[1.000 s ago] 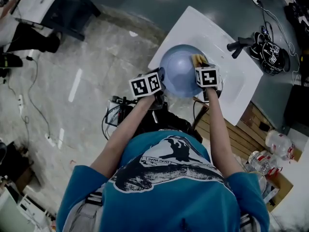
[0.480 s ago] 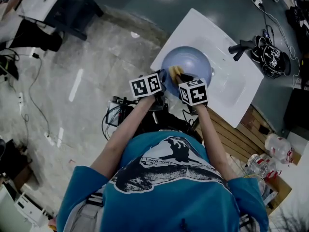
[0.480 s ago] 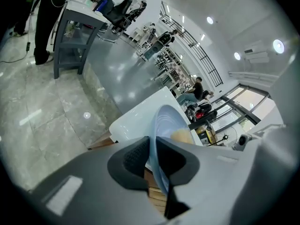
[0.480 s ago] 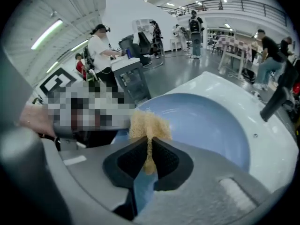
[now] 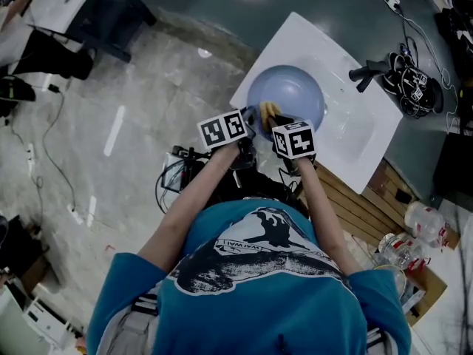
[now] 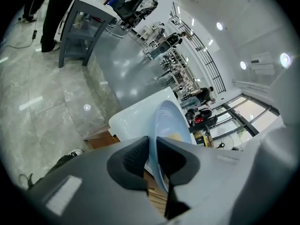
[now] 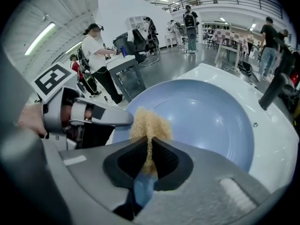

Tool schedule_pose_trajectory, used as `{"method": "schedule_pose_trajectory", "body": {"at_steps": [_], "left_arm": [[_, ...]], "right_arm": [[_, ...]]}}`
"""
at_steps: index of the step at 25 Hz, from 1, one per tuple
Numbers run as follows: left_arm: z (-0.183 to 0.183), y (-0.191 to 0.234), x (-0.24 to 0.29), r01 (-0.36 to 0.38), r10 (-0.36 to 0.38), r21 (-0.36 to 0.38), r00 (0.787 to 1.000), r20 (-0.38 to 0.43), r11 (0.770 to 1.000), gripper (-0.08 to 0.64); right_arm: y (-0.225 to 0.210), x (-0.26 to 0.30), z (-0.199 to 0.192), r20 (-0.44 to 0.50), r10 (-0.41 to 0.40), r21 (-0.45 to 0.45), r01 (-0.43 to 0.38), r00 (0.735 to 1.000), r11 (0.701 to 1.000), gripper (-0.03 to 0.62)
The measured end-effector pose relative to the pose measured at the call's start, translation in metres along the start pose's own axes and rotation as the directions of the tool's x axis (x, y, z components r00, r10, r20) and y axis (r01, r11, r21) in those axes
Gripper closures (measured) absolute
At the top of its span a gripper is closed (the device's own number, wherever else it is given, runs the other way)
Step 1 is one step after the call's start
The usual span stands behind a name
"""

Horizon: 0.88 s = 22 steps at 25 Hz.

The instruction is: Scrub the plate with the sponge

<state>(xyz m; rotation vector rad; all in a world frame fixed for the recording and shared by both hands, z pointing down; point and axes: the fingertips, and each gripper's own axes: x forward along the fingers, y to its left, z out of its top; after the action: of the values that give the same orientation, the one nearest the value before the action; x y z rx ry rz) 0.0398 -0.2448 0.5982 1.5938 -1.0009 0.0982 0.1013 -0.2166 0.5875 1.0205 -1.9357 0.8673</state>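
The left gripper [image 5: 247, 121] sits at the near-left edge of the plate [image 5: 295, 95], and its fingers [image 6: 133, 156] pinch the plate's thin rim between them. This hand looks the same as it did a second ago, and the blue plate is in the same spot.

The change is at the middle of the plate. The yellow sponge [image 5: 269, 111] now lies on the near-left part of the plate's face, just beside the left gripper. A second ago it was up at the plate's far-right rim. Half a second ago it was already about where it is now.

The right gripper [image 5: 278, 123] has come across the plate with the sponge. Its marker cube now stands over the plate's near edge, close to the left gripper's cube, where a second ago it was off the plate's right side. Its fingers [image 7: 166, 161] are closed on the sponge, squeezing it thin, and the sponge's free end fans out against the plate.

The white sink [image 5: 355, 135] lies under the plate and to its right. The black tap [image 5: 367, 71] stands well apart from the plate on that side.
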Motion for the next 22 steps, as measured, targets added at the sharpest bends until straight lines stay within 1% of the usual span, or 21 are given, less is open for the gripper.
{"method": "schedule_pose_trajectory", "body": {"at_steps": [2,4,6,9,11,13,14,16,19,22], "left_arm": [[0.000,0.000,-0.001,0.005,-0.005,-0.010,1.000,-0.004,1.000,0.502],[0.000,0.000,-0.001,0.009,-0.009,-0.006,1.000,-0.008,1.000,0.502],[0.000,0.001,-0.001,0.009,-0.009,-0.004,1.000,-0.010,1.000,0.502],[0.001,0.001,0.000,0.008,-0.008,-0.004,1.000,-0.010,1.000,0.502],[0.001,0.001,0.000,0.008,-0.008,-0.005,1.000,-0.012,1.000,0.502],[0.000,0.000,0.001,0.009,-0.009,-0.006,1.000,-0.011,1.000,0.502],[0.000,0.001,0.000,0.008,-0.008,-0.006,1.000,-0.010,1.000,0.501],[0.000,0.002,-0.001,0.004,-0.004,-0.005,1.000,-0.009,1.000,0.503],[0.001,0.003,-0.003,0.002,-0.002,-0.009,1.000,-0.007,1.000,0.503],[0.002,0.003,-0.003,0.002,-0.002,-0.015,1.000,-0.001,1.000,0.503]], "right_arm": [[-0.019,-0.005,-0.001,0.005,-0.039,0.029,0.039,0.999,0.999,0.563],[-0.044,-0.013,-0.003,0.003,-0.096,0.061,0.096,0.995,0.994,0.563],[-0.071,-0.021,-0.006,-0.008,-0.163,0.081,0.163,0.987,0.983,0.563],[-0.109,-0.034,-0.012,-0.033,-0.255,0.091,0.257,0.966,0.962,0.563],[-0.125,-0.039,-0.015,-0.035,-0.278,0.108,0.280,0.960,0.954,0.561],[-0.125,-0.041,-0.014,-0.026,-0.265,0.141,0.266,0.964,0.954,0.561],[-0.119,-0.041,-0.014,-0.024,-0.256,0.140,0.257,0.966,0.956,0.561],[-0.098,-0.040,-0.014,-0.018,-0.222,0.107,0.223,0.975,0.969,0.563],[-0.050,-0.035,-0.008,0.019,-0.115,0.074,0.114,0.993,0.991,0.563],[0.001,-0.029,-0.006,0.039,-0.001,0.054,-0.001,0.999,0.999,0.563]]}}
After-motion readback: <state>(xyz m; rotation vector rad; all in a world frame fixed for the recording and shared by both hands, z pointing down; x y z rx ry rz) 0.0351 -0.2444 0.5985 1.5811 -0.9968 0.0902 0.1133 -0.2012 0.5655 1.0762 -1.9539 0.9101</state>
